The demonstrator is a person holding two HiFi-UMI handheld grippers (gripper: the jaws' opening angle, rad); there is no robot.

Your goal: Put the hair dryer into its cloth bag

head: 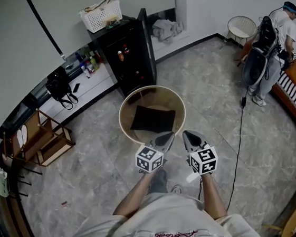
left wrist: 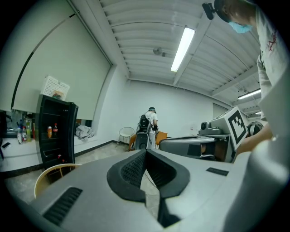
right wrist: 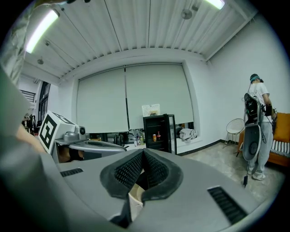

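A flat black cloth bag (head: 153, 119) lies on a round wooden table (head: 129, 103) just ahead of me. No hair dryer shows in any view. My left gripper (head: 165, 139) and right gripper (head: 189, 139) hang side by side at the table's near rim, both shut with nothing between the pads. In the left gripper view the black pads (left wrist: 132, 170) meet, and the table's rim (left wrist: 49, 174) shows low on the left. In the right gripper view the pads (right wrist: 156, 171) are also pressed together over a strip of the table (right wrist: 134, 200).
A black fridge (head: 128, 54) with a white basket (head: 101, 14) on top stands behind the table. A wooden shelf unit (head: 42, 138) is at the left. A person (head: 272, 50) stands far right by a sofa; a cable (head: 241, 126) runs across the floor.
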